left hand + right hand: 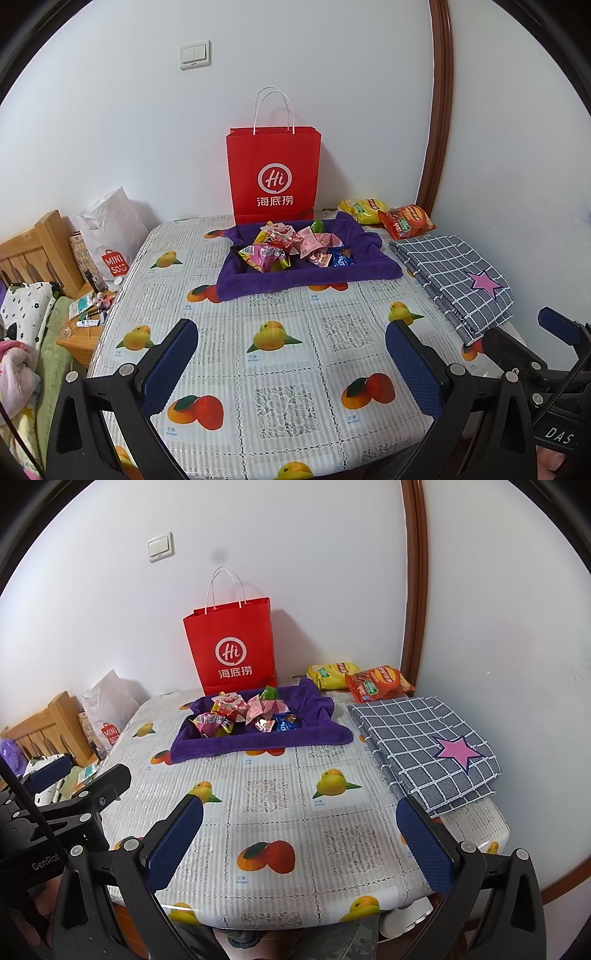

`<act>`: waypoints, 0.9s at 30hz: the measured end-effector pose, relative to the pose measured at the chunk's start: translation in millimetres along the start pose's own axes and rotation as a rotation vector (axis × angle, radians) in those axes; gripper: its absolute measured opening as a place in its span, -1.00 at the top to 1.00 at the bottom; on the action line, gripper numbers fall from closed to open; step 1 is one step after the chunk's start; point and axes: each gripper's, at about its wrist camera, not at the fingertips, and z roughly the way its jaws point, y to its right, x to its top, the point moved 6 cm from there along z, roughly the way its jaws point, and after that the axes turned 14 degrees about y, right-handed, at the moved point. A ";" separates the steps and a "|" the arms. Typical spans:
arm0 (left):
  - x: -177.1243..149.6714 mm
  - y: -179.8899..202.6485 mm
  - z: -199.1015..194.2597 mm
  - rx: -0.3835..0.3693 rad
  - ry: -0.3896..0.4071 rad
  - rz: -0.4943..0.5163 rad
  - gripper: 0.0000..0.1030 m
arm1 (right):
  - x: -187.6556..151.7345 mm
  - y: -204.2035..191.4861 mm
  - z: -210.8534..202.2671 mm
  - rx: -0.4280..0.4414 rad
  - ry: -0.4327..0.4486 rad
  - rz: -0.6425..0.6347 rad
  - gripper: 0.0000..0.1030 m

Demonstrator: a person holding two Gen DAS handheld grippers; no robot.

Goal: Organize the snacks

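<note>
**Tech 1:** Claw status: left claw and right claw both stand released, jaws spread wide, nothing between them. Each hangs over the near edge of the tabletop, at the bottom of its frame.

**Tech 2:** Snack location?

**Tech 1:** Small wrapped snacks are heaped at frame centre on a purple towel whose edges are turned up, probably to keep the pile together. Two chip bags, yellow and red, lie apart from the pile at the far right corner. A red paper bag stands upright against the wall behind the towel, a likely container; its contents are hidden.

**Tech 2:** Stage of task?

**Tech 1:** Undetermined. The layout fits snacks awaiting sorting or snacks already gathered.

**Tech 2:** Surface and room?

**Tech 1:** Fruit-print plastic cover; folded checked cloth at right; white wall, light switch upper left.
</note>
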 end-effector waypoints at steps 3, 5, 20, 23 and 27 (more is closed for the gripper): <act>0.1 -0.1 0.0 -0.001 0.000 0.001 -1.00 | 0.0 0.0 0.0 0.000 0.000 0.002 -0.99; 0.0 -0.1 -0.1 -0.001 0.002 0.002 -1.00 | 0.4 -0.4 -0.6 0.001 0.001 0.002 -0.99; -3.1 2.2 -0.2 -0.008 -0.004 0.000 -0.99 | 4.0 -2.7 -4.7 0.004 0.010 -0.002 -0.99; -3.1 2.4 -0.6 -0.007 -0.003 0.001 -1.00 | 4.3 -1.7 -6.6 0.006 0.015 0.000 -0.99; -2.7 2.2 -0.4 -0.012 -0.004 0.000 -1.00 | 4.5 -1.2 -8.5 0.005 0.020 0.002 -0.99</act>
